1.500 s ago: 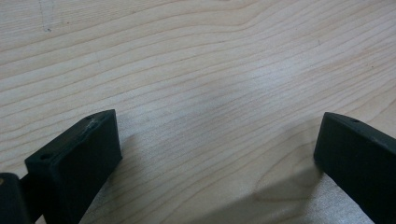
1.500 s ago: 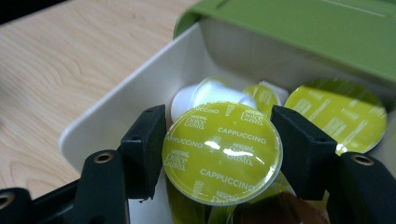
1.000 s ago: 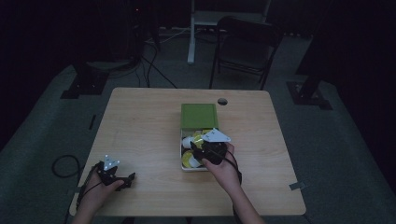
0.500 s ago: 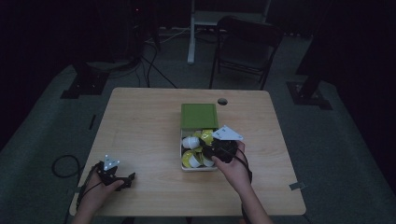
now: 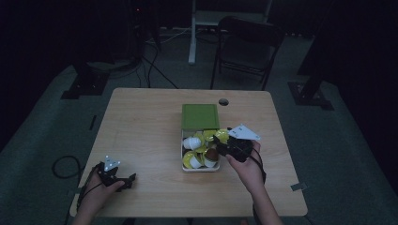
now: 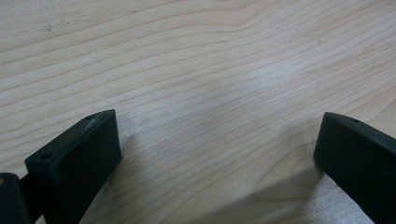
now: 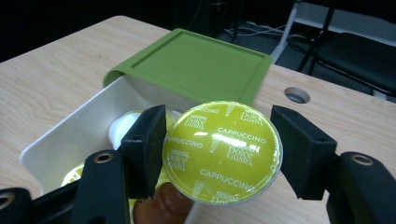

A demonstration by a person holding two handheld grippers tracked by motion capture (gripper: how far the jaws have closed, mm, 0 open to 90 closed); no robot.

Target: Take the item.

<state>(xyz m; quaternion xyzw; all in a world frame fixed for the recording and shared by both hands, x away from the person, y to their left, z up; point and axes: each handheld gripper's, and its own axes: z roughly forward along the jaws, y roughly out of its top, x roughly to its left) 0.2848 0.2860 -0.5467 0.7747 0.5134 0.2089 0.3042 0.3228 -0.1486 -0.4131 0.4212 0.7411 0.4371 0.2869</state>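
Note:
In the right gripper view my right gripper is shut on a yellow-green capsule with a printed foil lid, held just above the box's near end. In the high view that capsule sits at the right rim of the white box, with my right gripper around it. The box's green lid is slid back over the far half. Several more capsules lie inside, one of them brown. My left gripper rests open on the table's near left, and between its fingertips there is only bare wood.
The wooden table has a round cable hole beyond the box. A black chair stands behind the table's far edge. A cable loops on the floor at the left.
My right gripper has risen and shifted right with the yellow-green capsule, from over the box's middle to its right rim. The left gripper has stayed in place.

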